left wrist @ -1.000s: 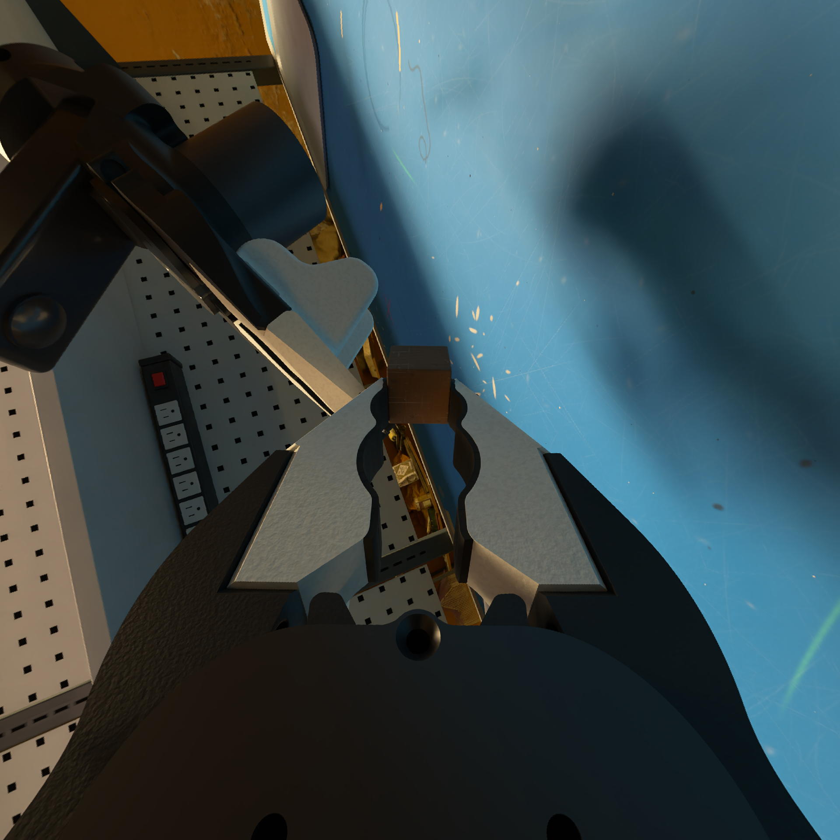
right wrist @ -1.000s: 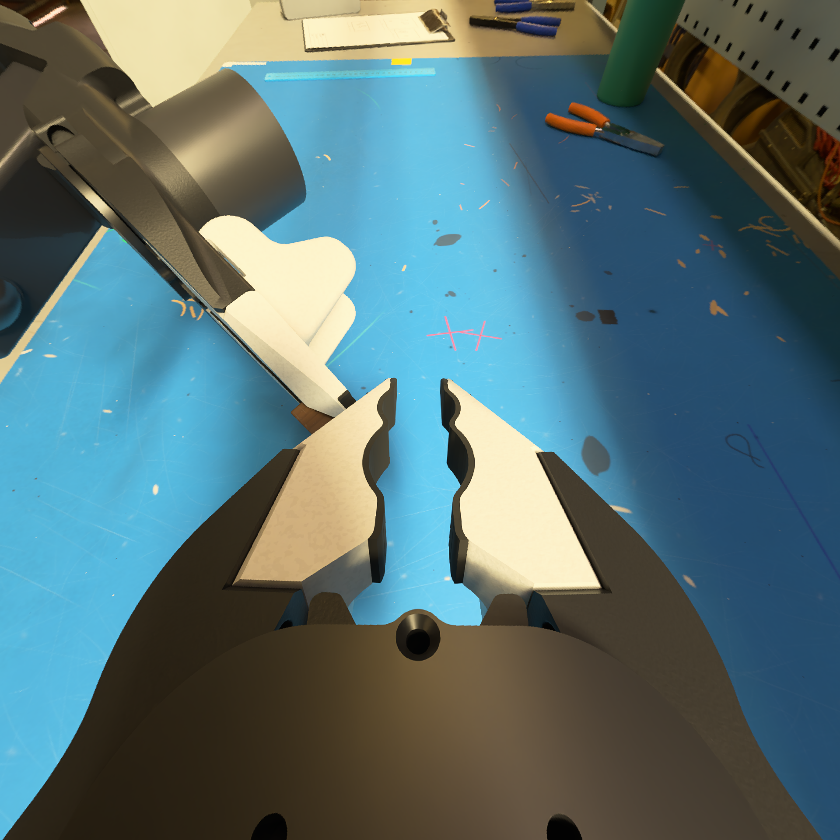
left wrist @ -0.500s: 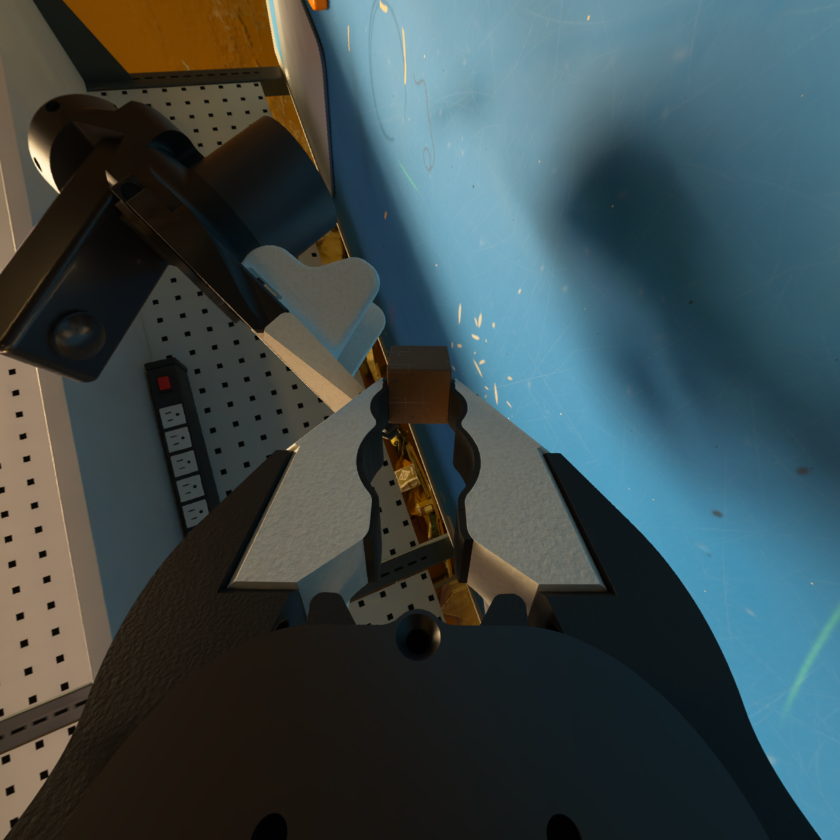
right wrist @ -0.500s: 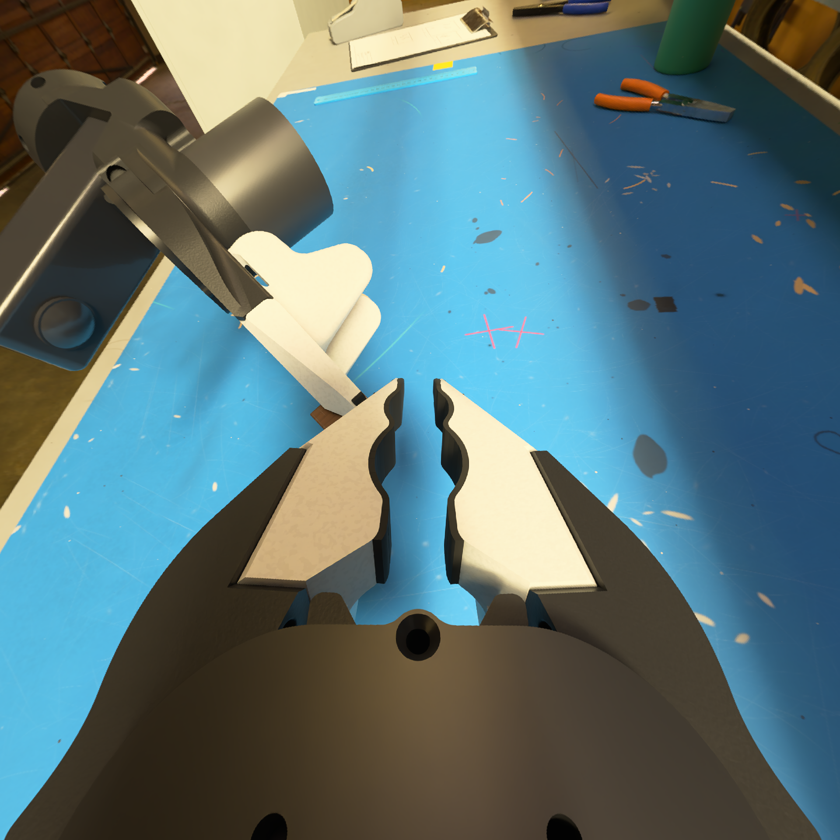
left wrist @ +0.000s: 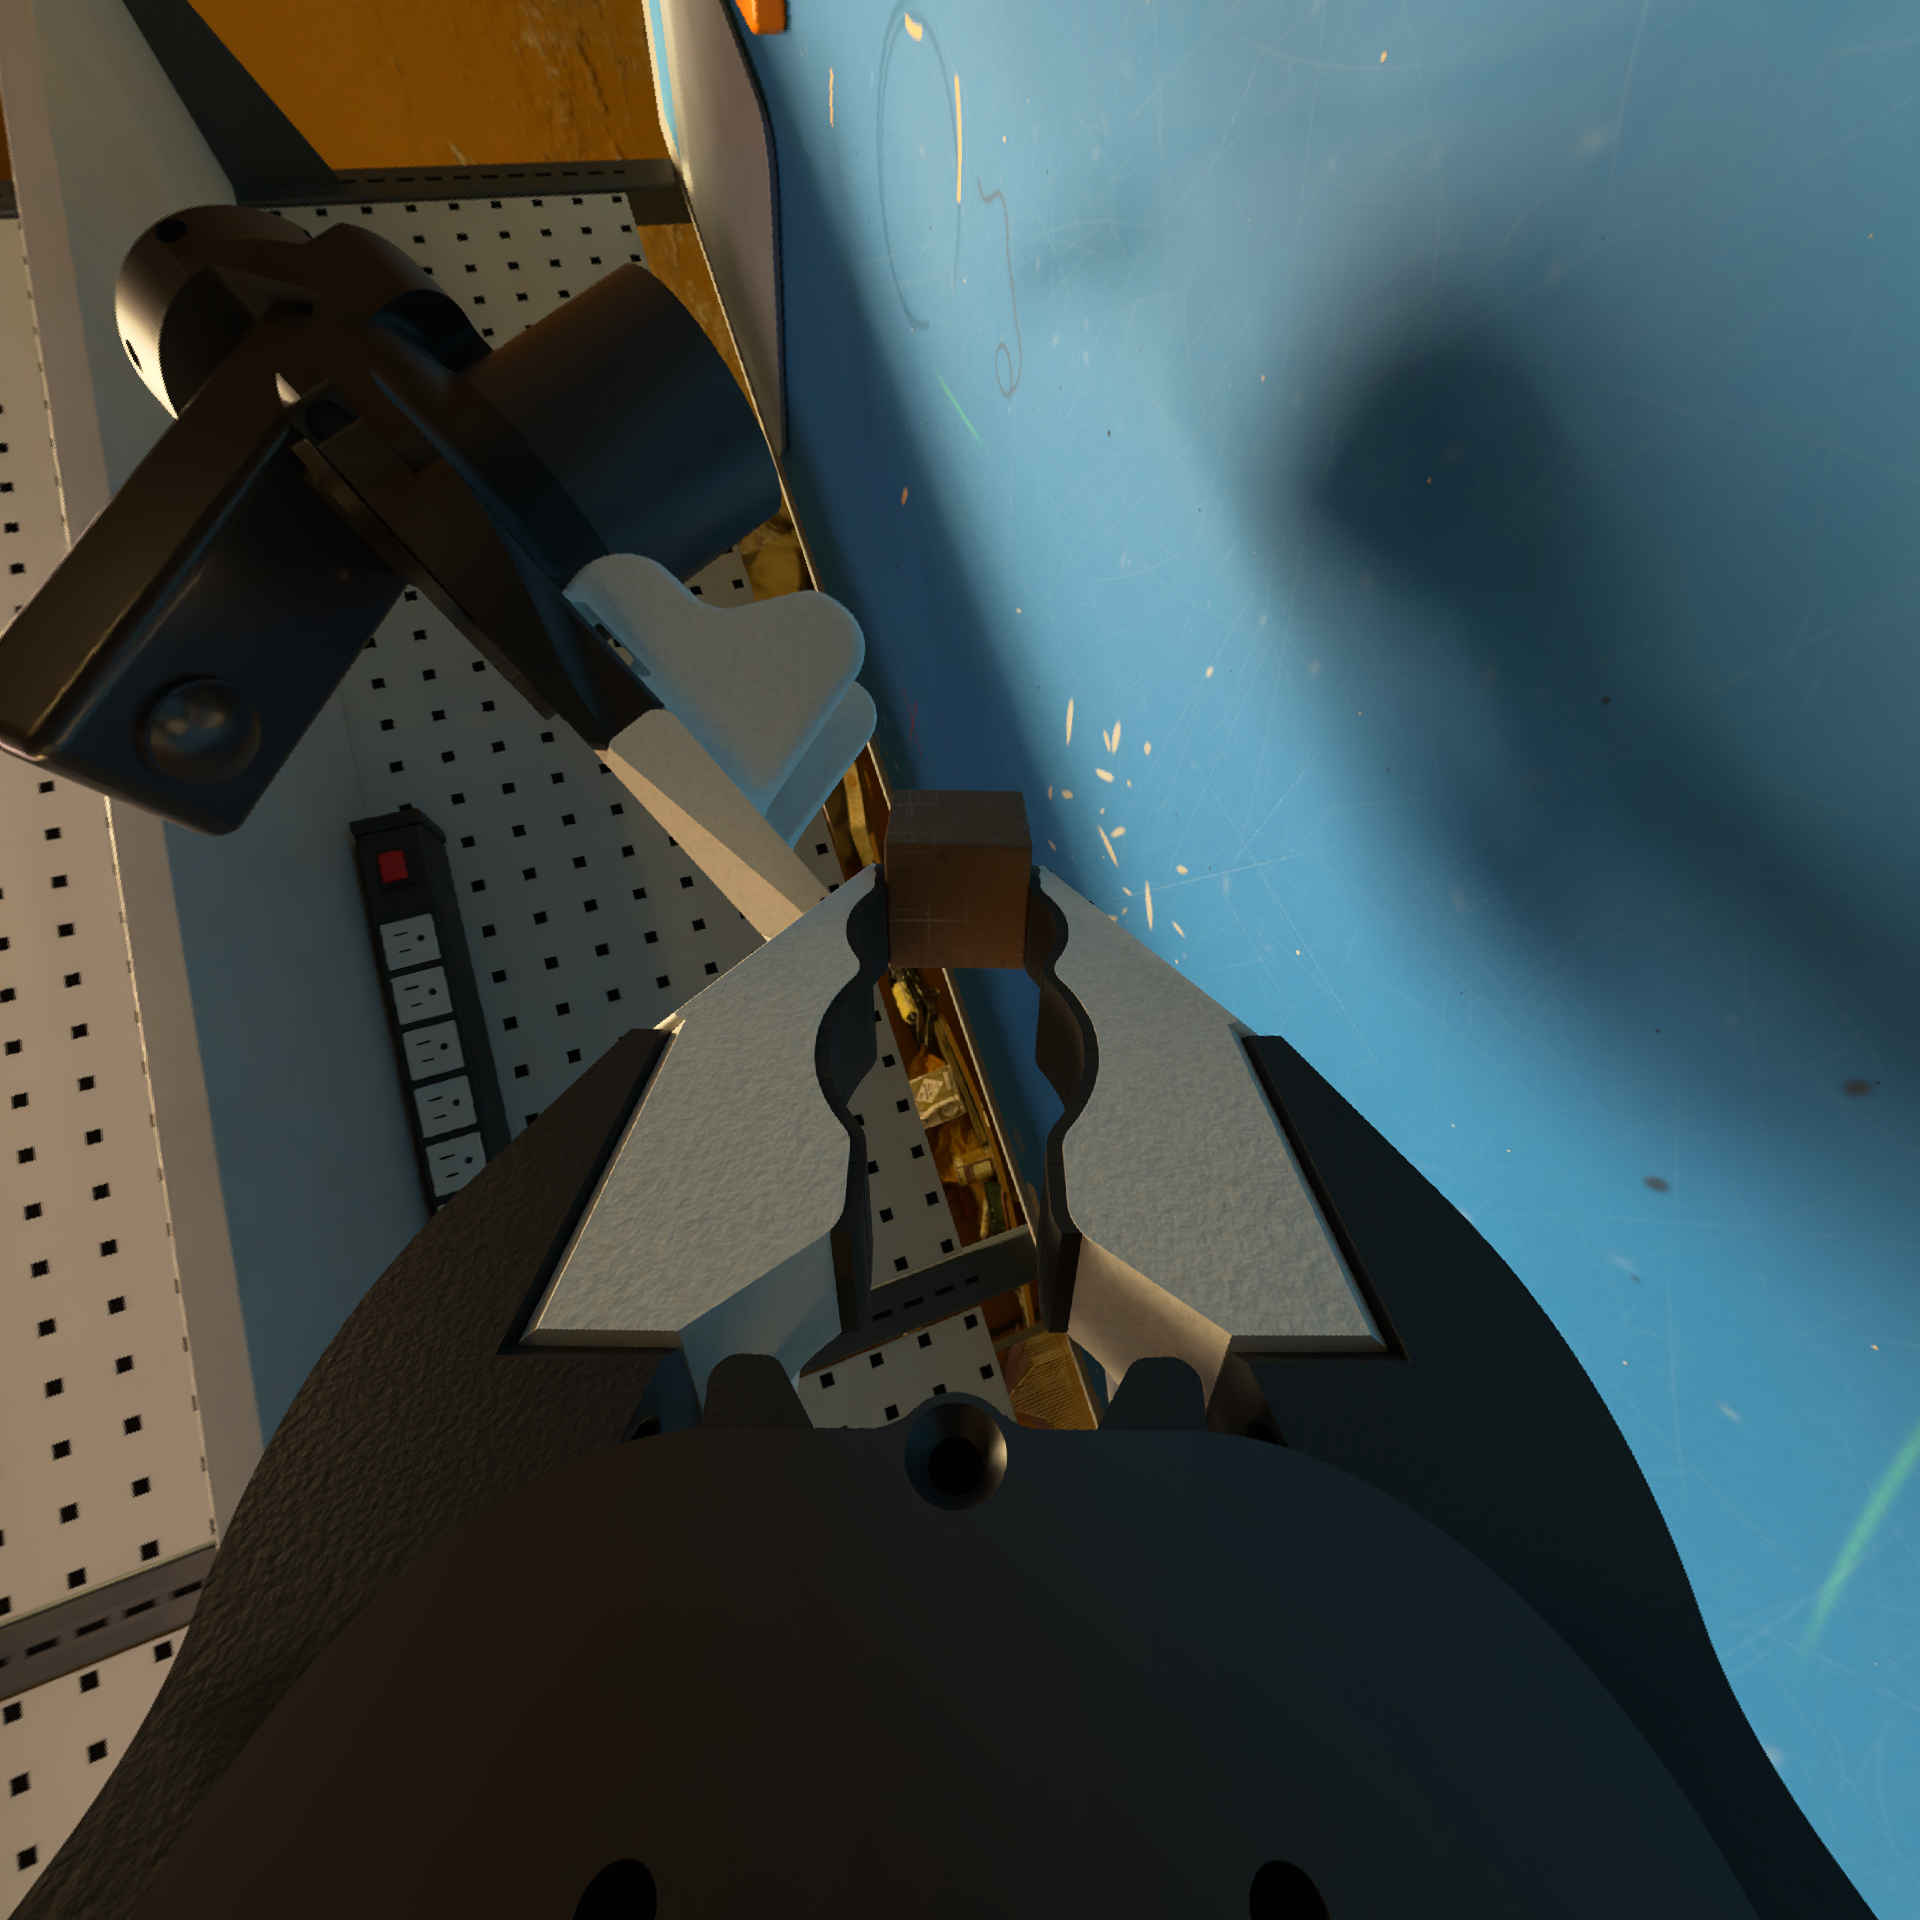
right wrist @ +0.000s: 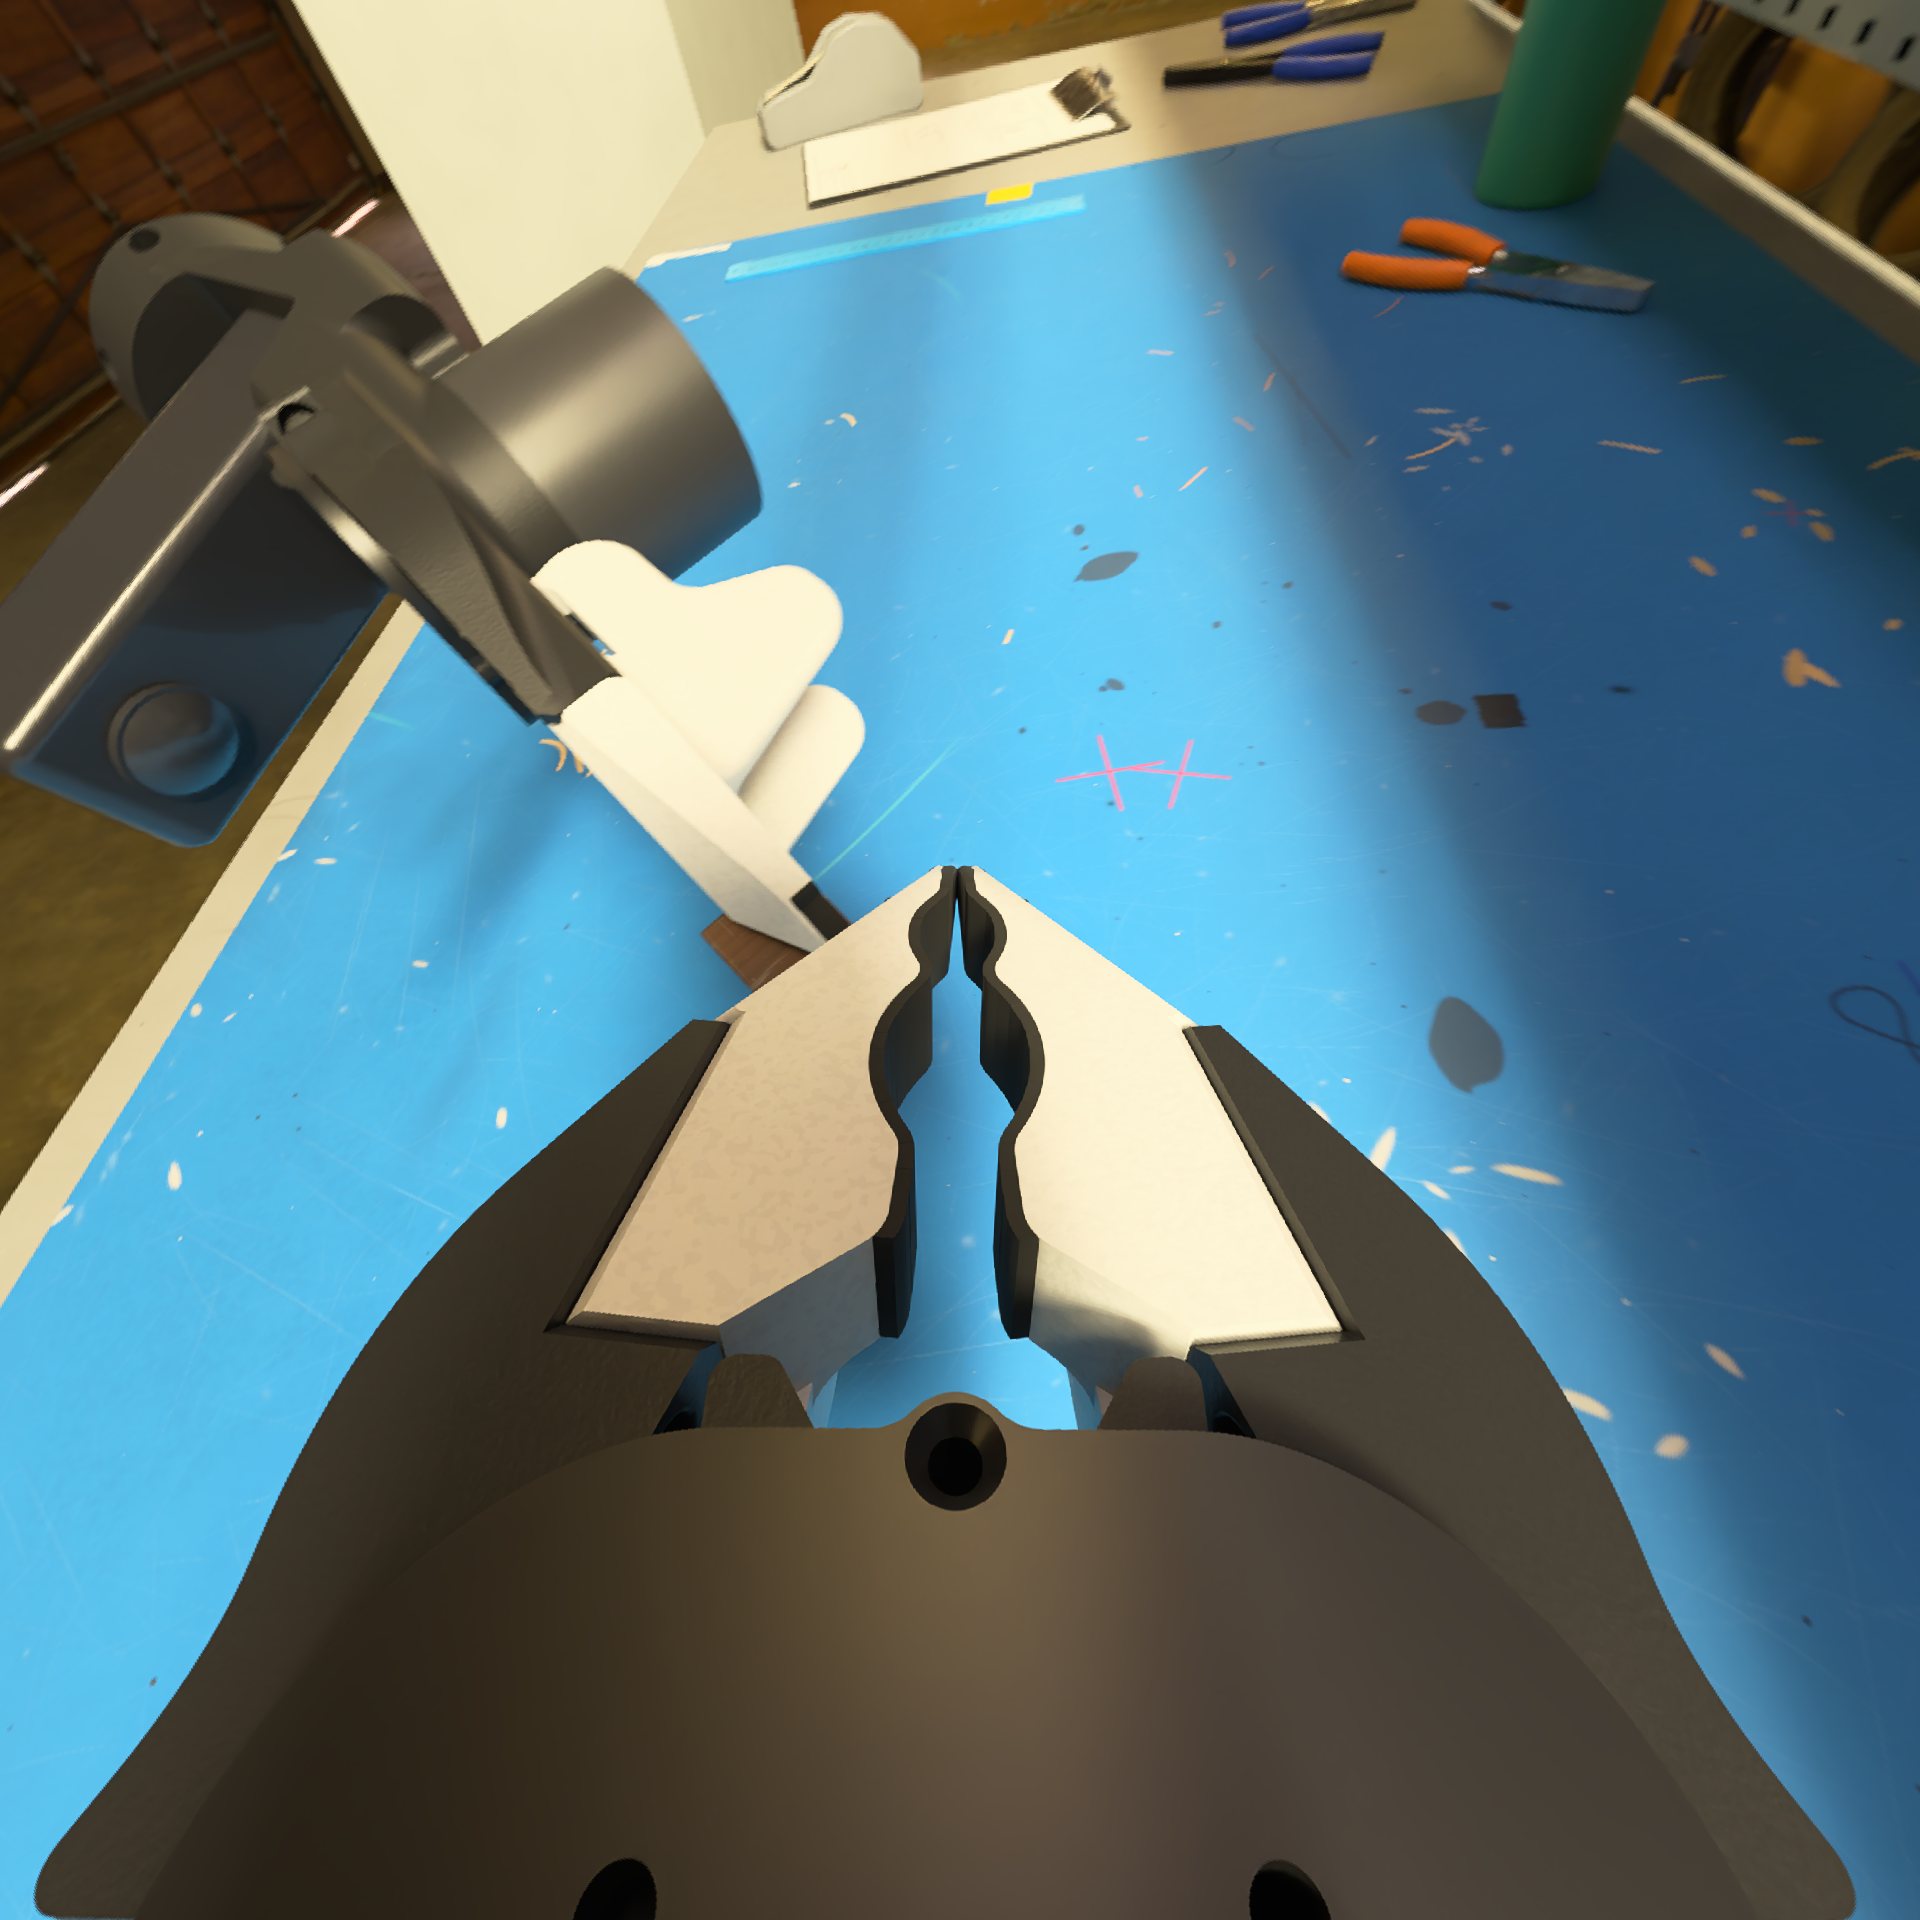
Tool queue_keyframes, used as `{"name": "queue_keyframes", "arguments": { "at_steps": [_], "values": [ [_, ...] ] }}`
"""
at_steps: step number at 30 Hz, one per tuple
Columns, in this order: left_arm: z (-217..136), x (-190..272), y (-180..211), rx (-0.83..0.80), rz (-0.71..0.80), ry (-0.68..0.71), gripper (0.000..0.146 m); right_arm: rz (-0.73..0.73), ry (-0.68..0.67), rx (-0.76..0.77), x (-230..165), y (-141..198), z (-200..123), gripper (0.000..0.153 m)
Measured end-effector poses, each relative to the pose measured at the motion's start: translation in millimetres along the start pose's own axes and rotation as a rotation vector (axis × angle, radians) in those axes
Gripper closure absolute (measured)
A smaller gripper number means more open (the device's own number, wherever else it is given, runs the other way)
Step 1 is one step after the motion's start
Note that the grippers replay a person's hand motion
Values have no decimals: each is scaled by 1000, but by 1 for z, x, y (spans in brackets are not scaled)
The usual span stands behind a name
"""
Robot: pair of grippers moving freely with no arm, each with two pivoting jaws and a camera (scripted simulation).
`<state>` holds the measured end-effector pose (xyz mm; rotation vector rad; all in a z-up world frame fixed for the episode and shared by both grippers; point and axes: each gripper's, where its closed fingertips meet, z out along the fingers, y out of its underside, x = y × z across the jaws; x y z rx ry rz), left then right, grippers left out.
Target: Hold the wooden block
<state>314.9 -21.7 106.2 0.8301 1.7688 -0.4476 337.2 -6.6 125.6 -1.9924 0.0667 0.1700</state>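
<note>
A small brown wooden block (left wrist: 956,868) is pinched between the fingertips of my left gripper (left wrist: 956,899), held off the blue mat (left wrist: 1403,779). In the right wrist view only a dark corner of the block (right wrist: 746,954) shows, under the left gripper's white fingers (right wrist: 717,821). My right gripper (right wrist: 956,881) is shut and empty, its tips touching each other just right of the block, above the mat (right wrist: 1299,935). In the left wrist view its fingers (left wrist: 727,717) reach down beside the block from the upper left.
At the far end of the mat stand a green cylinder (right wrist: 1548,104), orange-handled pliers (right wrist: 1475,268), blue-handled pliers (right wrist: 1299,47) and a clipboard (right wrist: 956,140). A pegboard wall (left wrist: 582,810) with a power strip (left wrist: 421,997) runs along the bench edge.
My right gripper's jaws have closed from partly open to touching, and it has drawn back a little from the left gripper. My left gripper still grips the block.
</note>
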Motion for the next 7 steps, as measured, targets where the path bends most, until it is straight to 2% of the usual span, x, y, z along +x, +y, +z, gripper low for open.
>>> {"name": "queue_keyframes", "arguments": {
  "at_steps": [3,7],
  "values": [
    [0,-1,0,-3,2,-5,121,22,32,39,7,-5,-5,151],
    [1,0,0,-2,5,-2,121,33,5,28,4,-3,-1,133]
  ]
}}
